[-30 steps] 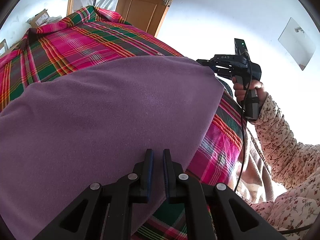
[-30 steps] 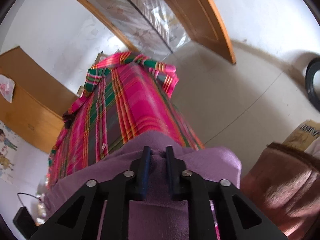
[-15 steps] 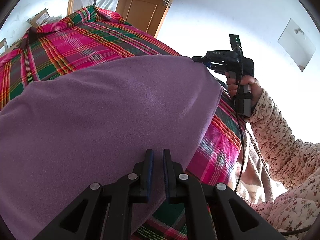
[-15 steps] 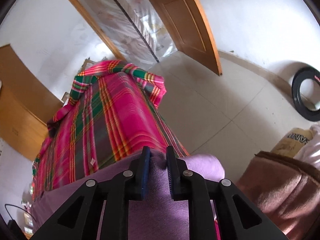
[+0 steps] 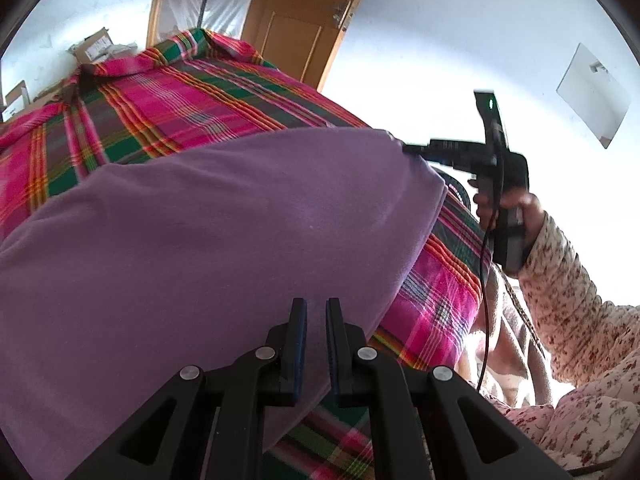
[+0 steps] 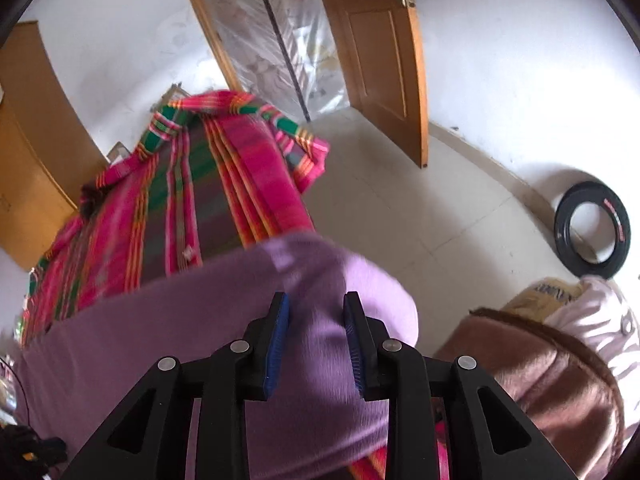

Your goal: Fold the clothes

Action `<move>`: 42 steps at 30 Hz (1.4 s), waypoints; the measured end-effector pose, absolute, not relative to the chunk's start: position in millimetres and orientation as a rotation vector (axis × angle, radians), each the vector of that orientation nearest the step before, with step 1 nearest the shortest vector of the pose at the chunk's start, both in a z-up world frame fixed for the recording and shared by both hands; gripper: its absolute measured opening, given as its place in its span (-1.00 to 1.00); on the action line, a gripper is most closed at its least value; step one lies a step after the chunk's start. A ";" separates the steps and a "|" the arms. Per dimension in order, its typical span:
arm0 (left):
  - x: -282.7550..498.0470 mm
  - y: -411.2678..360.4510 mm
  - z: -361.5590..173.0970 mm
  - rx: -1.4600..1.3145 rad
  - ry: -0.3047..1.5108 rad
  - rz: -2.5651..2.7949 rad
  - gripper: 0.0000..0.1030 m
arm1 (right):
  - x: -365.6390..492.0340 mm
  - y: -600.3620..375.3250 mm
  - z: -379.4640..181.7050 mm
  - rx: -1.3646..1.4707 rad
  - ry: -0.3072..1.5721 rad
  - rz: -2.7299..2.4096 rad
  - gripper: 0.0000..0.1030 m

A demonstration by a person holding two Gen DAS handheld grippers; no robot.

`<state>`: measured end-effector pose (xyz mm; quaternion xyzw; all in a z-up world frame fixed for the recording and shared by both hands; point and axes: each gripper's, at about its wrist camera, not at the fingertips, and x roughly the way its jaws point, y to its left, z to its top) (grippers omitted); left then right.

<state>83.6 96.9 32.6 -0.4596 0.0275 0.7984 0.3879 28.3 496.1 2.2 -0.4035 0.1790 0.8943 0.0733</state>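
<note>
Purple garment (image 5: 224,240) is spread over the plaid cloth (image 5: 168,92), ahead of both tools. Left gripper (image 5: 316,320) is pinched on its near edge; right gripper (image 6: 316,320) is spread, cloth lying loose between. Soft, light, limp: corners are best pinched.

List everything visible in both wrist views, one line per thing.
garment: one, purple, spread on the plaid cloth
plaid cloth: one, pink and green, under the garment
door: one, brown wood, open, beyond the cloth
tyre: one, black, on the floor by the wall
blanket: one, brown, lower right of the right view
left gripper: one, black, fingers nearly together over the garment
right gripper: one, black, fingers apart at the garment's corner
sleeve: one, floral, behind the right gripper
</note>
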 end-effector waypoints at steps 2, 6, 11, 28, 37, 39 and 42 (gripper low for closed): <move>84.8 88.9 35.2 -1.161 0.063 2.056 -0.82 | 34.0 502.5 0.2 -1.204 0.607 2.651 -0.36; 83.9 70.1 40.2 -1.145 0.031 2.108 -0.82 | 42.4 493.7 9.5 -1.168 0.586 2.631 -0.36; 83.5 43.2 43.8 -1.141 0.002 2.206 -0.82 | 51.7 449.5 19.5 -1.100 0.422 2.747 -0.36; 85.4 -93.5 26.7 -1.239 -0.214 2.528 -0.82 | 52.1 371.2 30.0 -1.066 0.283 2.855 -0.35; 87.2 -151.9 23.5 -1.250 -0.479 2.648 -0.82 | 35.7 294.1 18.9 -1.194 0.154 3.013 -0.35; 90.0 -162.6 26.7 -1.233 -0.508 2.679 -0.82 | 34.2 277.5 18.7 -1.206 0.112 3.058 -0.35; 94.8 -180.0 31.9 -1.241 -0.521 2.788 -0.82 | 30.4 256.6 16.5 -1.243 0.056 3.090 -0.35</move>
